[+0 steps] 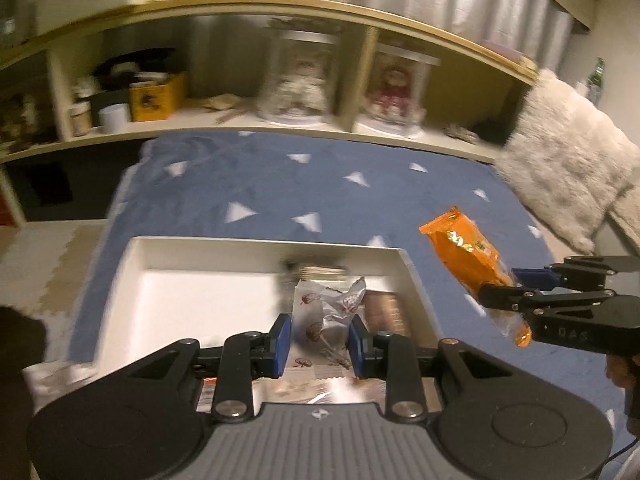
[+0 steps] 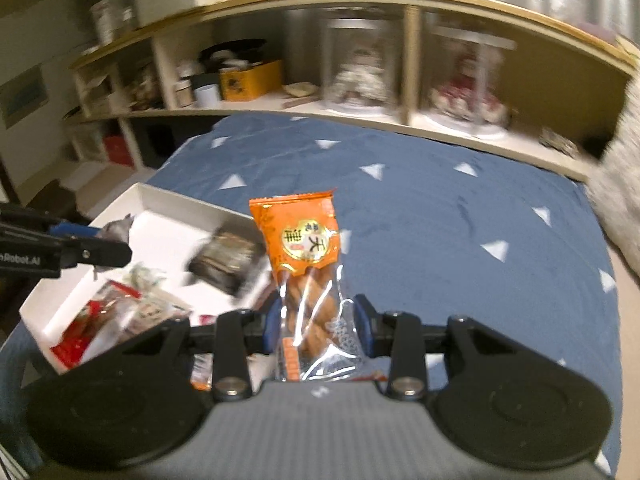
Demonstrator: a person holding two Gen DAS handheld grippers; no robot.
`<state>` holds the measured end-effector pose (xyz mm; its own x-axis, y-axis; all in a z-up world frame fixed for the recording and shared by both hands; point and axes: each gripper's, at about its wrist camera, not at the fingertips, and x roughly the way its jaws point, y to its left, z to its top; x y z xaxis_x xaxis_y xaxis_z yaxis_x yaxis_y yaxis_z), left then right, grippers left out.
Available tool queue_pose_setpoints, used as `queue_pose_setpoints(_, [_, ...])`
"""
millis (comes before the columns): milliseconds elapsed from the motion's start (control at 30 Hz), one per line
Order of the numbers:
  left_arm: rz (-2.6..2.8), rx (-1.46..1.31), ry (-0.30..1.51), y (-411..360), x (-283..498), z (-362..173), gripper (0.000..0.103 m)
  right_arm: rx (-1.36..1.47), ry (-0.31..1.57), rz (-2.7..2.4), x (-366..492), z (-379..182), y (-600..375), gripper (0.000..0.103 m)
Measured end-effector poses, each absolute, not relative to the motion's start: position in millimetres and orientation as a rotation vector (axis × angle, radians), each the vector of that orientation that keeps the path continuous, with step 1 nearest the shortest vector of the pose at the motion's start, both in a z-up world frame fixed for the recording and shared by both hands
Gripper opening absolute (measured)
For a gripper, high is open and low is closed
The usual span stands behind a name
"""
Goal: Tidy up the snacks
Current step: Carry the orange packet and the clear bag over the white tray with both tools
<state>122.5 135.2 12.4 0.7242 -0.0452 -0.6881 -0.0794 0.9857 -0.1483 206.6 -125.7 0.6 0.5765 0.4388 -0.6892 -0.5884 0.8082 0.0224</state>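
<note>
Where a blue cloth (image 1: 360, 168) with white triangles covers the surface, a white tray (image 1: 192, 280) sits at its near left edge, holding several snacks. Behind stands a cream shelf (image 1: 248, 128) with jars and a yellow box (image 1: 158, 98). Left gripper (image 1: 320, 340) is clamped on a silver packet (image 1: 320, 312) above the tray; right gripper (image 2: 318, 324) is clamped on an orange packet (image 2: 298, 232) over the cloth

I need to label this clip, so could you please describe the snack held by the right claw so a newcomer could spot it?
Above the blue bedspread, beside the white tray, the right claw grips an orange packet. It is long, with a clear lower half showing twisted brown biscuits, unlike the silvery packet in the left claw.
</note>
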Motion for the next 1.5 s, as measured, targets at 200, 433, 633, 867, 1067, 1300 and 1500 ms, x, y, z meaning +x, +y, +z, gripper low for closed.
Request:
queue_pose_setpoints(200, [0.113,-0.231,0.769,177,97,-1,0.032,-0.294,0.741,0.668,199,3,-74,0.043])
queue_pose_setpoints(433, [0.189,-0.279,0.780,204,82,-18,0.033,-0.415,0.734,0.705,193,2,-22,0.043])
queue_pose_setpoints(633, [0.216,-0.381,0.815,223,73,-38,0.033,-0.560,0.718,0.757,195,-1,27,0.044])
queue_pose_setpoints(867, [0.209,-0.477,0.839,241,72,-57,0.033,-0.710,0.719,0.826,202,-14,91,0.044])
queue_pose_setpoints(1067, [0.213,-0.503,0.859,247,76,-68,0.033,-0.870,0.699,0.901,203,-35,135,0.044])
queue_pose_setpoints(1300, [0.210,-0.495,0.866,248,83,-74,0.033,-0.914,0.743,0.964,222,-50,155,0.044])
queue_pose_setpoints(1500, [0.227,-0.474,0.872,245,83,-73,0.033,-0.855,0.721,0.943,232,-53,156,0.049])
